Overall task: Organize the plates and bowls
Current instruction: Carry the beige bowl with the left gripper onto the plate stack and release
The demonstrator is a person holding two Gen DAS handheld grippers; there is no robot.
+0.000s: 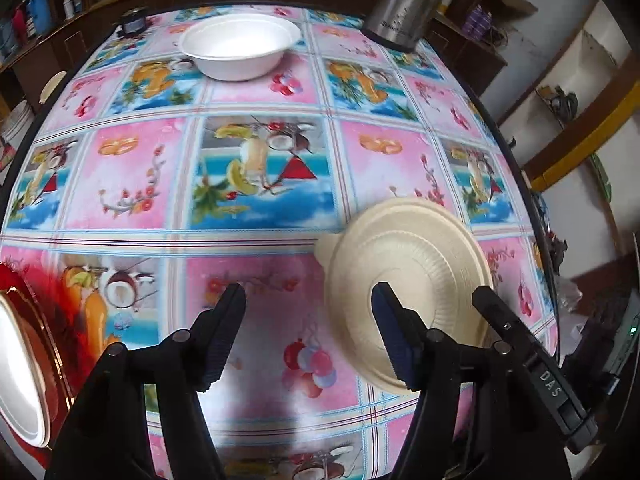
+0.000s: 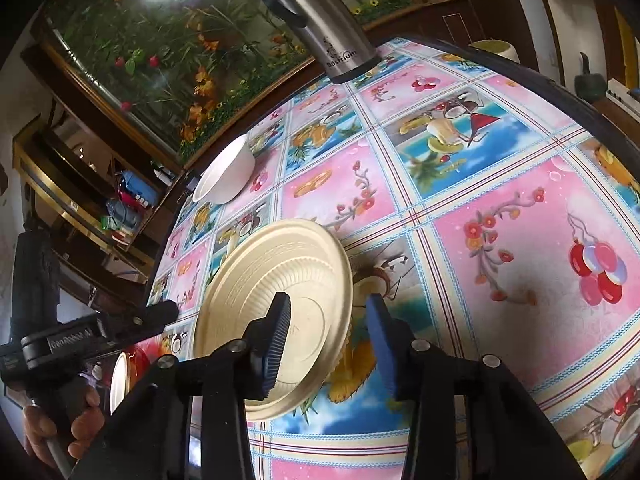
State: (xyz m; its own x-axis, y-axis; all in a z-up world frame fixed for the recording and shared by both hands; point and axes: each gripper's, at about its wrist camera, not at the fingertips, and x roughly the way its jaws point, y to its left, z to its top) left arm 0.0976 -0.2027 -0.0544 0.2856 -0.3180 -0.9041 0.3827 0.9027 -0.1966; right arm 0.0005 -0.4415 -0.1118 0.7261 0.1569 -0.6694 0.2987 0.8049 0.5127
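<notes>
Now I'm straddling the cream plate's (image 2: 276, 304) rim with the right claw (image 2: 326, 344), not clamping yet; left claw (image 1: 308, 336) hanging open. White bowl (image 1: 240, 46), twelve o'clock, still awaiting stacking.

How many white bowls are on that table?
1: the white bowl stands at the far side of the table, near the steel flask. Others may be hidden out of frame.

A stainless-steel flask (image 2: 320, 24) stands at the top of the frame on a table (image 2: 500, 208) covered in pink-and-blue fruit-print cloth, before a floral painting (image 2: 168, 52) and dark wooden shelves (image 2: 80, 200).
</notes>
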